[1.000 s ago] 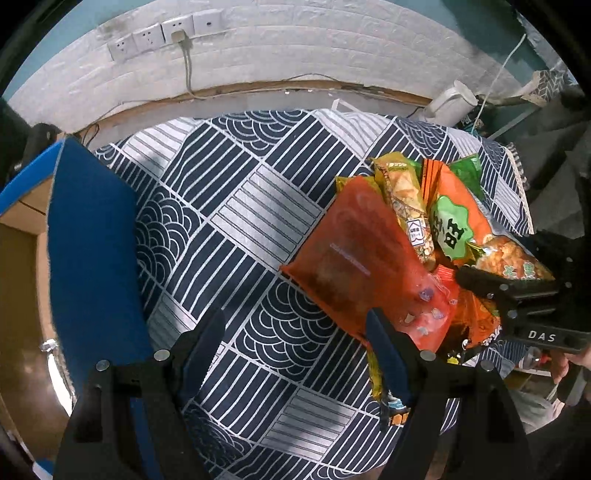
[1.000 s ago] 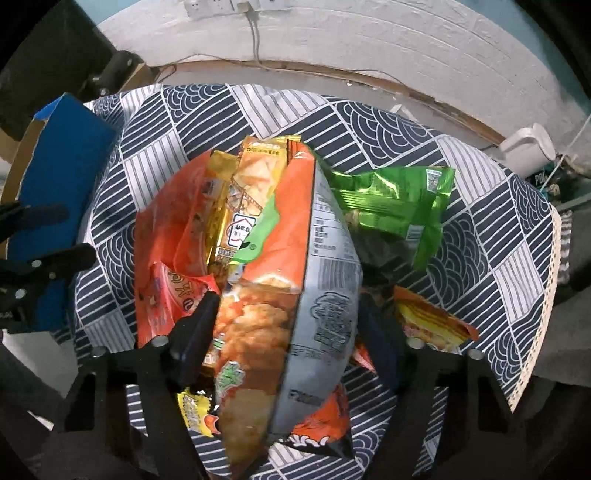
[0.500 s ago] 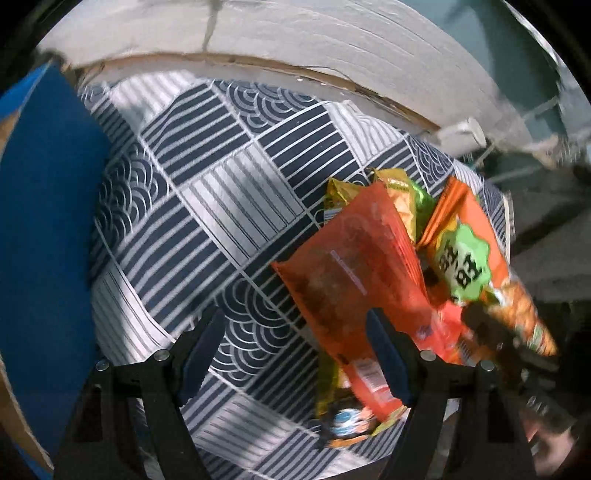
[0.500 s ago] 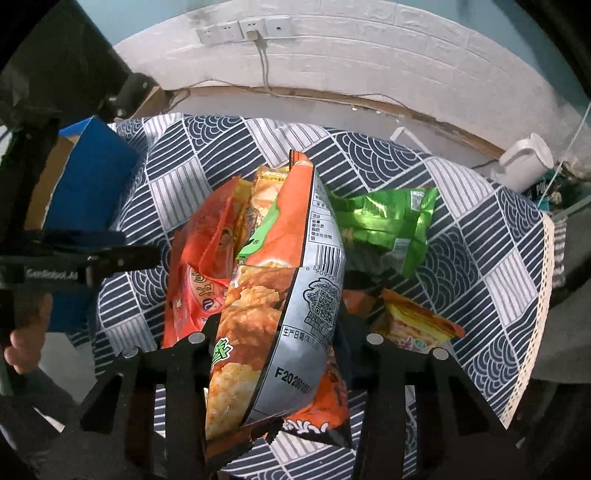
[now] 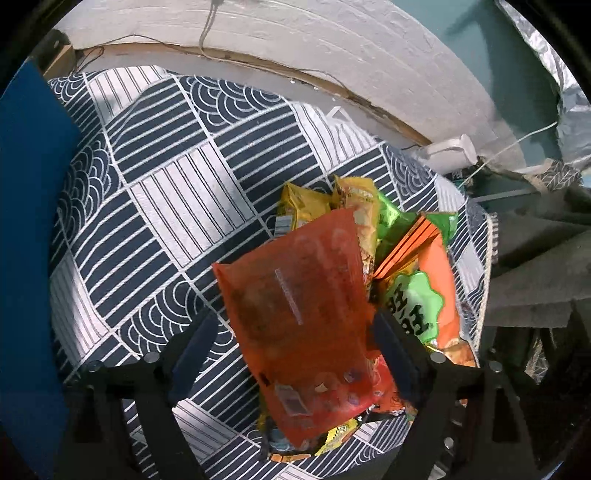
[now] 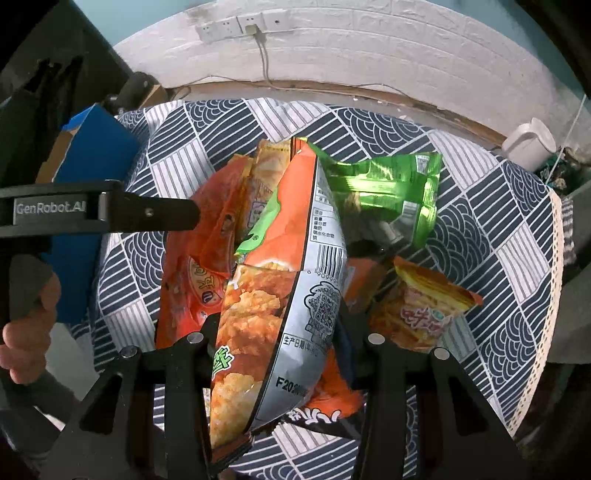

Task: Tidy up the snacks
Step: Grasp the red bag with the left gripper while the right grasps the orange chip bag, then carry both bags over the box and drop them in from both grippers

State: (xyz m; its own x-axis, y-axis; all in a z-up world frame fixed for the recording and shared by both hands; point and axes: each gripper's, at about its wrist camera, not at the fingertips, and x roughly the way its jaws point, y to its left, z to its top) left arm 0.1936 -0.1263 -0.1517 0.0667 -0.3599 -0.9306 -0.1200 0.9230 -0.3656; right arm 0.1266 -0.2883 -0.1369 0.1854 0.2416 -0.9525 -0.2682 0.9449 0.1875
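A pile of snack bags lies on the patterned tablecloth (image 5: 177,192). My left gripper (image 5: 295,332) hangs open over a flat orange-red bag (image 5: 299,317), its fingers either side of it. My right gripper (image 6: 275,325) is shut on an orange and silver chip bag (image 6: 280,295) and holds it upright above the pile; that bag shows in the left wrist view (image 5: 421,295) too. A green bag (image 6: 384,192), a yellow bag (image 5: 303,210) and a small orange bag (image 6: 424,302) lie around. The left gripper shows at the left of the right wrist view (image 6: 147,216).
A blue cardboard box (image 6: 92,173) stands at the table's left edge, also in the left wrist view (image 5: 26,229). A white brick wall with sockets (image 6: 240,26) runs behind. A white jug (image 6: 532,144) sits at the far right. The tablecloth's lace edge (image 6: 554,295) hangs at the right.
My left gripper has swung right over the orange-red bag. My right gripper has closed on the chip bag and lifted it.
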